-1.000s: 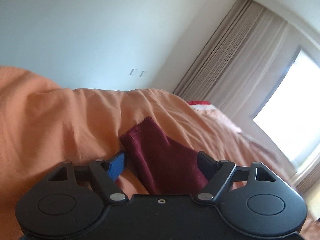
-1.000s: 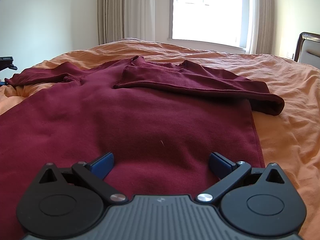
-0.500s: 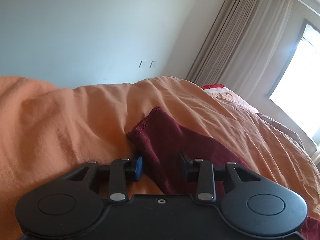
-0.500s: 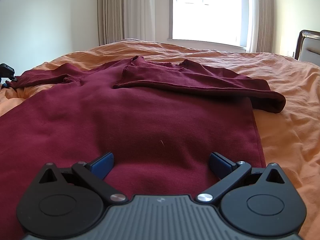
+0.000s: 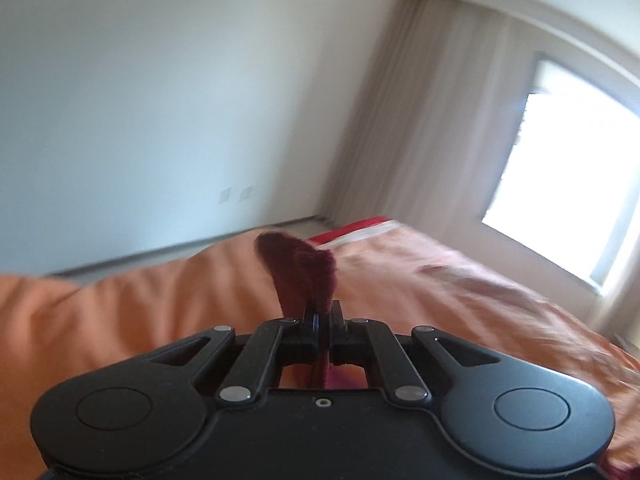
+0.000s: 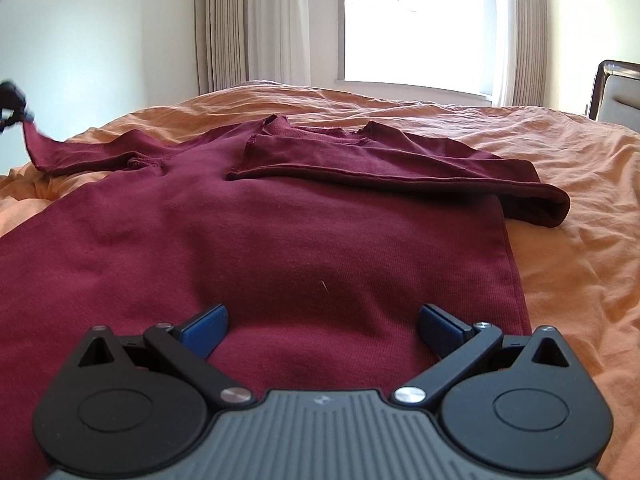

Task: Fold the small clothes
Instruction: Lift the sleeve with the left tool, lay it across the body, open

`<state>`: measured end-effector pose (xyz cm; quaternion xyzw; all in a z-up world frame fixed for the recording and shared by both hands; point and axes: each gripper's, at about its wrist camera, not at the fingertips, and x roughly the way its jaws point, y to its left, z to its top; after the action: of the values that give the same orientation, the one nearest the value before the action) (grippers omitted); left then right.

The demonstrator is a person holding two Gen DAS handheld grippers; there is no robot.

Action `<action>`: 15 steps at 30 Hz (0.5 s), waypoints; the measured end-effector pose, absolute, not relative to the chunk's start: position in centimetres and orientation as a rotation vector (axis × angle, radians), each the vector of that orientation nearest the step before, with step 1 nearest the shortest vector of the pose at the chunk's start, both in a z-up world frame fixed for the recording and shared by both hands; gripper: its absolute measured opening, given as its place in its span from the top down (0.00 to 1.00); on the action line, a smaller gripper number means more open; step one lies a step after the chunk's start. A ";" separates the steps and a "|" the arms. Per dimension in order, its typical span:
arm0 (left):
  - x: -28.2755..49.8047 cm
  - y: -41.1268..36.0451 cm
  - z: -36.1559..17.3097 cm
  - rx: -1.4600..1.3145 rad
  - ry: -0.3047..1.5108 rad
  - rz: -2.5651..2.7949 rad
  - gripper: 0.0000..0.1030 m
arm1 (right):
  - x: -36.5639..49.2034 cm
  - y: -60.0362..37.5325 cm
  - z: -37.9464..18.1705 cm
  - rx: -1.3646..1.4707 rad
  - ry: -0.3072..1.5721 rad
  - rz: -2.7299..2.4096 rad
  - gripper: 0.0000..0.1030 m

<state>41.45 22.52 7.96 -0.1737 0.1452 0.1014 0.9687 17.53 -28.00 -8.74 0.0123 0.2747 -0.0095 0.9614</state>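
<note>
The maroon long-sleeved top [image 6: 256, 240] lies spread flat on the orange bedcover [image 6: 560, 184], its hem nearest the right gripper and its neckline toward the far window [image 6: 416, 20]. One sleeve [image 6: 400, 164] is folded across the chest, its cuff bulging just past the right edge of the body. The other sleeve [image 6: 80, 152] stretches out to the left, and its cuff end rises off the cover up to the left gripper [image 6: 12, 100], seen small at the far left edge.

From the left wrist view, the left gripper [image 5: 324, 316] has its jaws pressed together on that cuff [image 5: 304, 268], which stands up in a bunched lump above the fingertips, clear of the bedcover [image 5: 120, 320]; this view is blurred.

The right gripper [image 6: 322, 320] hovers low over the near part of the top's body, jaws spread wide with nothing between them, blue pads [image 6: 204, 326] showing. Pale curtains [image 6: 256, 20] hang beside the window, and a headboard [image 6: 616, 88] shows at far right.
</note>
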 end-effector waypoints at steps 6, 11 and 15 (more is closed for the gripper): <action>39.1 13.3 12.8 -0.230 0.231 0.001 0.97 | 17.1 -28.8 -7.7 0.070 0.542 0.007 0.00; 37.9 5.1 13.8 -0.165 0.228 -0.151 0.96 | 16.2 -30.3 -6.4 0.141 0.492 0.019 0.00; 37.9 -1.3 12.1 -0.143 0.254 -0.256 0.96 | 15.3 -31.5 -5.5 0.157 0.461 -0.009 0.00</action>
<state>37.92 -1.31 12.13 -0.0710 0.1261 -0.1273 0.9812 15.30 -31.52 -5.53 0.0778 0.2280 -0.0043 0.9705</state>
